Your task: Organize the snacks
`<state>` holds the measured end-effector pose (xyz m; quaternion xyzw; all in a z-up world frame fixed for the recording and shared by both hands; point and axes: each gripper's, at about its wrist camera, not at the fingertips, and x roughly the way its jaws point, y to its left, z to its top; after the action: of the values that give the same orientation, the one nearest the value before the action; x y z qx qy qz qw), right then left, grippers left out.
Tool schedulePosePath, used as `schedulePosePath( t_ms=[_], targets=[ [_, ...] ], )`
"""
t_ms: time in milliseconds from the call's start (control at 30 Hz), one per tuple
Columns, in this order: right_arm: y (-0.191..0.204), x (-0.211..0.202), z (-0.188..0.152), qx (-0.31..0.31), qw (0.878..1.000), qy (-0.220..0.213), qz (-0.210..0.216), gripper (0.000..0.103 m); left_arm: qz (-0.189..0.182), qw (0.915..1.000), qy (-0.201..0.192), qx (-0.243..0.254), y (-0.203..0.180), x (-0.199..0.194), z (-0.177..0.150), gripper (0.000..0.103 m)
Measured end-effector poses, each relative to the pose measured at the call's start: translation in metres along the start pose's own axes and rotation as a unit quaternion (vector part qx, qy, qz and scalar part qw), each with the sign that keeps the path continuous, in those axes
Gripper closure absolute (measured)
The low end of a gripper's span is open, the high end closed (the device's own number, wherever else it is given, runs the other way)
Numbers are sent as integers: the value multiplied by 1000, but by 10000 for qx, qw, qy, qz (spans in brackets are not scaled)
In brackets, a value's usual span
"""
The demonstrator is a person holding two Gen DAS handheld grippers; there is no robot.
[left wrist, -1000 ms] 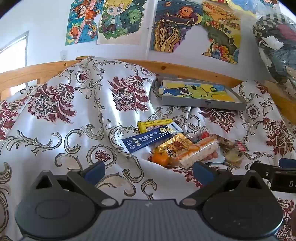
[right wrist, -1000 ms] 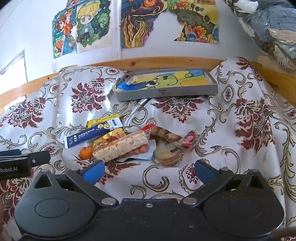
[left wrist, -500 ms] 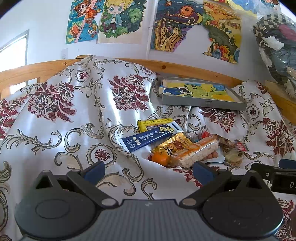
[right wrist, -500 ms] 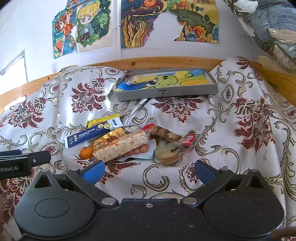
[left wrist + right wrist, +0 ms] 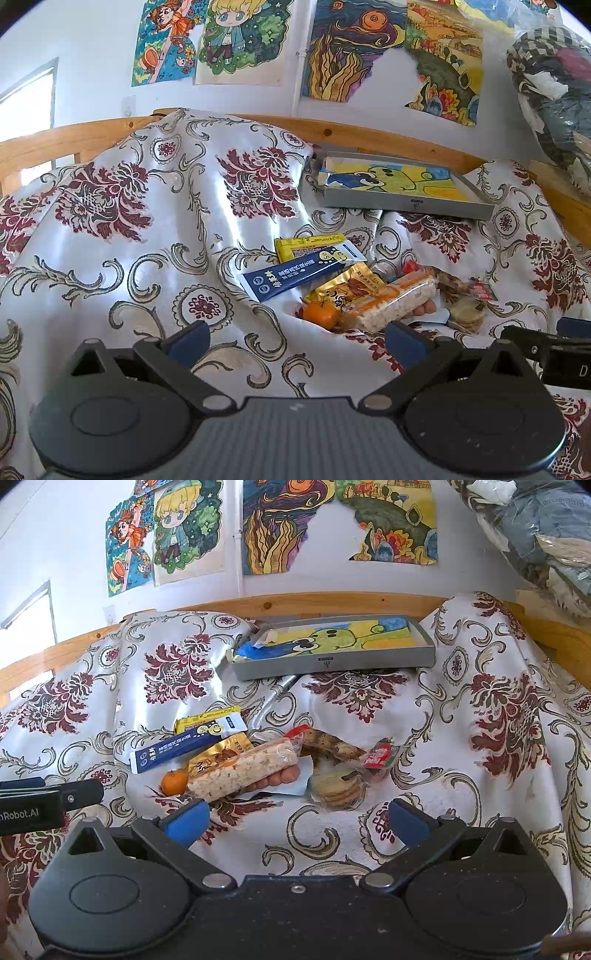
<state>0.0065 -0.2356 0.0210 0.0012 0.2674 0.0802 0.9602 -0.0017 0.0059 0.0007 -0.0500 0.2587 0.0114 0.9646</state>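
Nearest the cameras, the left hand-held gripper and the right hand-held gripper both hang spread wide over the patterned bedspread, with nothing between the fingers — so by the look of it the sorting has not begun.

Just past them the snacks lie in one loose heap in a dip of the cloth. Counted: one small orange at the left edge, one long rice-cracker bar beside it with a few sausages peeking from under its far end, one clear pack of round biscuits, one gold packet, one blue stick packet lying across one yellow packet, one brown twisted snack in clear wrap, and one small red-labelled packet. More may be hidden underneath.

Farther back, well apart from the heap, sits one grey tray with a cartoon picture inside and no snack in it. If the tray is the goal, every item is left to move.
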Motion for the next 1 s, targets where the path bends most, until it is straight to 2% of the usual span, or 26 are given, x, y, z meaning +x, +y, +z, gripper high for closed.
schedulePosePath(
  t_ms=[633,833,1000],
  targets=[
    [6,2,-7,-83,9999,40,96,1,14,9999,102,-2,-2,6,-6,1],
    [6,0,-5,-217,9996,55,191,1,-4,9993,346,125,-7,3,-3,1],
    [8,6,-1,-441,9985,174,289,1,-84,9978,505,416,-12,6,7,1]
  ],
)
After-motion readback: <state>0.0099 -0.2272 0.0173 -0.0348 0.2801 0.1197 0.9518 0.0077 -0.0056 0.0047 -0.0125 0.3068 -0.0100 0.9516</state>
